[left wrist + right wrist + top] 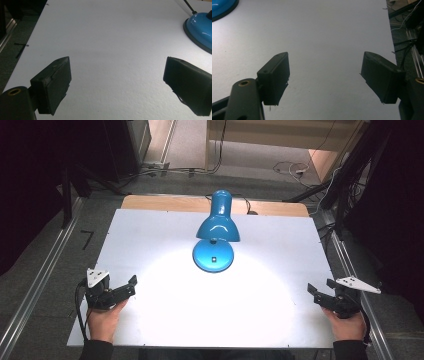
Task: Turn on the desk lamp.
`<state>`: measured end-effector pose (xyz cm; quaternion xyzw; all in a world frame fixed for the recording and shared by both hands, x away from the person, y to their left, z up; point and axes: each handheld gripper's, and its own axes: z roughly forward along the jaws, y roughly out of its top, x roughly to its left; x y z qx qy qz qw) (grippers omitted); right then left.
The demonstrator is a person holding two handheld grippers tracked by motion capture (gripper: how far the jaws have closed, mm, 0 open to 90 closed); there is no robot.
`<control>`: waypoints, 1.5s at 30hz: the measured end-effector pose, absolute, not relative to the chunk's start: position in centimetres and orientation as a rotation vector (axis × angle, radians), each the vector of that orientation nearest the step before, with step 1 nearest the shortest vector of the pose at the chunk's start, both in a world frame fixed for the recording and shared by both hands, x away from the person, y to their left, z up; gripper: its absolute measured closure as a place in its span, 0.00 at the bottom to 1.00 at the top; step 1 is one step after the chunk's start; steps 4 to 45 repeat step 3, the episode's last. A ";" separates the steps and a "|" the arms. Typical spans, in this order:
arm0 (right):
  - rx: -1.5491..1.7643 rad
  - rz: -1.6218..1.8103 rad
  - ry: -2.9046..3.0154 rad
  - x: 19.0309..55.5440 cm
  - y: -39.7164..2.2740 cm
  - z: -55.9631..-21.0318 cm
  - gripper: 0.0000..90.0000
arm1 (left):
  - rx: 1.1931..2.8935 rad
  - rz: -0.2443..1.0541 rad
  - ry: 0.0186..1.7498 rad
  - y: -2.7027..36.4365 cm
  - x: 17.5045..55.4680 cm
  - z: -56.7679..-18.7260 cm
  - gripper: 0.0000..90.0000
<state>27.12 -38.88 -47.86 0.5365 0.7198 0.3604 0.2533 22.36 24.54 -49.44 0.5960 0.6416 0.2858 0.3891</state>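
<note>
The glossy blue metal desk lamp (215,232) stood lit mid-table, its long axis running away from the person, roughly equally far from the left gripper (120,290) and right gripper (320,292), both with jaws spread and empty.

A glossy blue desk lamp (216,232) stands on a plain white bench (150,235); both claws, left (126,289) and right (320,292), are black.
</note>
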 end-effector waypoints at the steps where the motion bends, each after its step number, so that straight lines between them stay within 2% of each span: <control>1: 1.463 0.979 1.951 27.1 -39.0 -47.9 0.24 | 1.521 0.729 1.631 24.5 22.4 -49.5 0.09; 45: 1.472 0.980 1.950 27.2 -39.1 -48.0 0.24 | 1.540 0.731 1.637 24.4 22.6 -49.7 0.09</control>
